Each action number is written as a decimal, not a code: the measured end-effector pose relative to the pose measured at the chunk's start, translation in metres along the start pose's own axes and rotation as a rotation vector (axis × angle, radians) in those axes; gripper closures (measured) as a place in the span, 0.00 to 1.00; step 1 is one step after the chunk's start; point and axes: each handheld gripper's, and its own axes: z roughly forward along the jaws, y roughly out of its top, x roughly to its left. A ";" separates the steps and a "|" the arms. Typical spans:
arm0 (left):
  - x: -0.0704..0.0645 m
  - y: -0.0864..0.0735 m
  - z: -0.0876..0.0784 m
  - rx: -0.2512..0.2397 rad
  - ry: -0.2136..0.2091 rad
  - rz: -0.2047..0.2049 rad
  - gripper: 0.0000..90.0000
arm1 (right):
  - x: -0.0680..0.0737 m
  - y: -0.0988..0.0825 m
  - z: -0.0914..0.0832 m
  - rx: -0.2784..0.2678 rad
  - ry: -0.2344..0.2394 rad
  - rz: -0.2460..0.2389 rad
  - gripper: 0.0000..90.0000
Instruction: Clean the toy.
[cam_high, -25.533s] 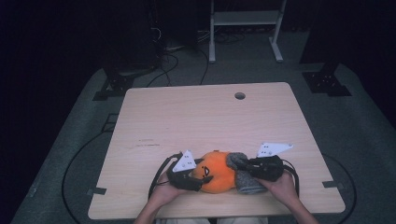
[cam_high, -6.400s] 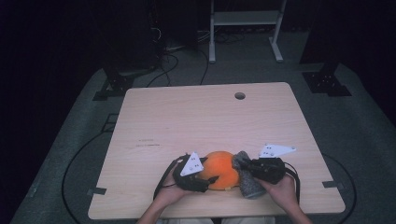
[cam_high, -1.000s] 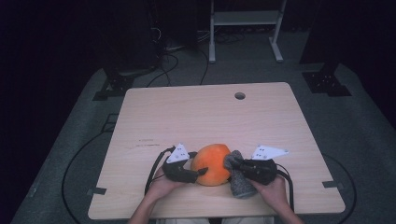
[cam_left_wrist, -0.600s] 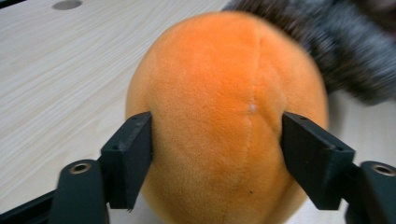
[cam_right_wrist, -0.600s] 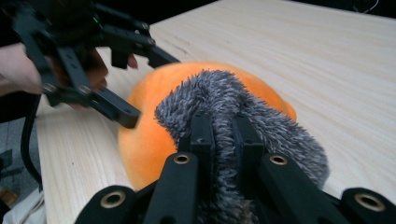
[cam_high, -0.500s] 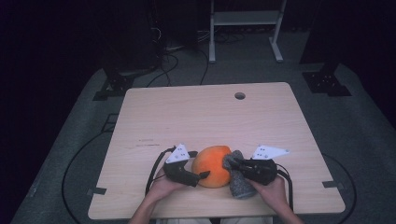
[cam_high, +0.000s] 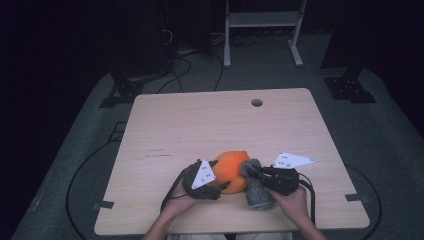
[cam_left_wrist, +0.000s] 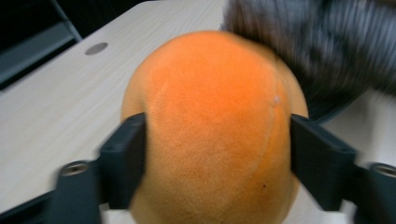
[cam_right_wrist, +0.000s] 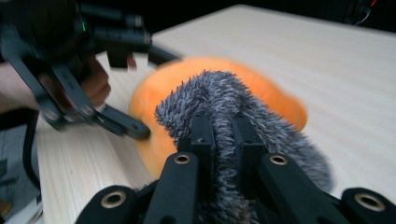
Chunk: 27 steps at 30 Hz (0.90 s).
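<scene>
An orange plush ball (cam_high: 232, 167) lies near the table's front edge, with a grey furry part (cam_high: 257, 192) hanging off its right side. My left gripper (cam_high: 222, 174) comes in from the left. Its jaws have just been closing with the ball between them, and they now squeeze the ball's sides (cam_left_wrist: 217, 116). In its own view the left gripper (cam_left_wrist: 217, 154) has a black pad dented into each flank. My right gripper (cam_high: 250, 172) is shut on the grey fur (cam_right_wrist: 210, 93). In its own view the right gripper (cam_right_wrist: 224, 135) has its jaws almost together in the pile.
The light wooden table (cam_high: 210, 125) has a round cable hole (cam_high: 256, 102) near its far edge. A white metal frame (cam_high: 260, 20) and cables stand on the dark floor behind. A hand holds each gripper at the front edge.
The left gripper has shifted slightly right and nearer the front edge, and its jaws have come in onto the orange ball. The right gripper still holds the grey fur in much the same place.
</scene>
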 end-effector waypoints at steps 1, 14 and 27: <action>0.011 0.000 -0.002 -0.041 -0.041 -0.142 0.16 | 0.003 -0.005 0.008 0.038 0.016 -0.013 0.90; 0.016 -0.012 -0.003 0.012 -0.023 -0.164 0.34 | -0.022 -0.019 0.010 0.101 -0.061 0.093 0.90; 0.006 -0.012 -0.005 -0.009 -0.037 -0.047 0.36 | -0.032 -0.023 0.012 0.102 -0.085 0.119 0.90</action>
